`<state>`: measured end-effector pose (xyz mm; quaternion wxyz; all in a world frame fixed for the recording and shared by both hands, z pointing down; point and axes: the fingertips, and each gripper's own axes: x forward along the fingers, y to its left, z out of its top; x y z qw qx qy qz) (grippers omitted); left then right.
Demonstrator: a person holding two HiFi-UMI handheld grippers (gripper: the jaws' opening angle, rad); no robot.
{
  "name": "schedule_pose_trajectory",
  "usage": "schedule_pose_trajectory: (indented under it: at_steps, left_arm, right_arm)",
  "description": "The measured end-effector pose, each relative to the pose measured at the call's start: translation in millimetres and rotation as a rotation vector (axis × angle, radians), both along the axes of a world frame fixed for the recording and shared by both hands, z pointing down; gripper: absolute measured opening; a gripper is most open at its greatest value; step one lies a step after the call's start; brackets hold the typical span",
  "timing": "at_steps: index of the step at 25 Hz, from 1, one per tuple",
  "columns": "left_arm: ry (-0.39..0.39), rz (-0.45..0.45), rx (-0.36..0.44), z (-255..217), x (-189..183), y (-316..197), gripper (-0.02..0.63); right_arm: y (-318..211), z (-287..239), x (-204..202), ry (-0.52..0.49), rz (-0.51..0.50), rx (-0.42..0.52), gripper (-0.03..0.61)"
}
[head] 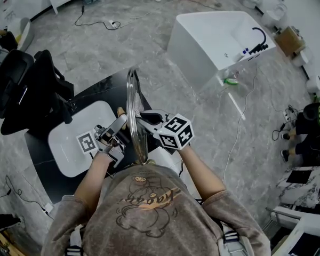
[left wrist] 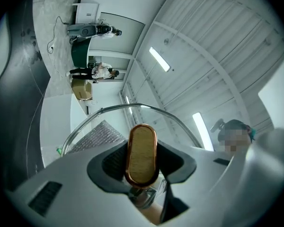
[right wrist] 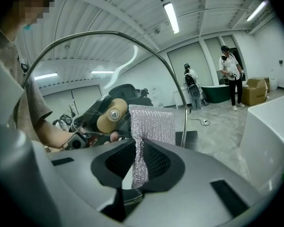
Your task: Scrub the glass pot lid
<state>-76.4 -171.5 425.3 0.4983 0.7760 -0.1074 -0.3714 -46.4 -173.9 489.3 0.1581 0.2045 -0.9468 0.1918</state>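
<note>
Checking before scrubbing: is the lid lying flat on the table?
No, the lid is upright, its knob clamped in the left gripper.

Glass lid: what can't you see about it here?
- Dirt or soap on the glass lid: edge-on and small in the head view; both gripper views look through it.
- Its lower rim: behind the left gripper and right gripper in their own views.
- Whether the silver scrub cloth touches the glass: unclear in the right gripper view; hidden by that gripper in the head view.
</note>
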Motion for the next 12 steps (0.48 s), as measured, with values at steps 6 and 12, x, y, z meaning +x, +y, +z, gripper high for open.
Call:
schedule_pose_trajectory:
  at_steps: [6,12]
  left_arm:
    - [-0.007,-0.043,-0.007,1,-7,-7,0.181]
    - [0.000,-0.078,-0.004,1,-16,-14,0.181]
  right_arm:
    - [39,4,-2,-0.012,-0.094,-0.096,0.066]
    - [75,-5,-5,-0.059,-0.180,-0.163,0.066]
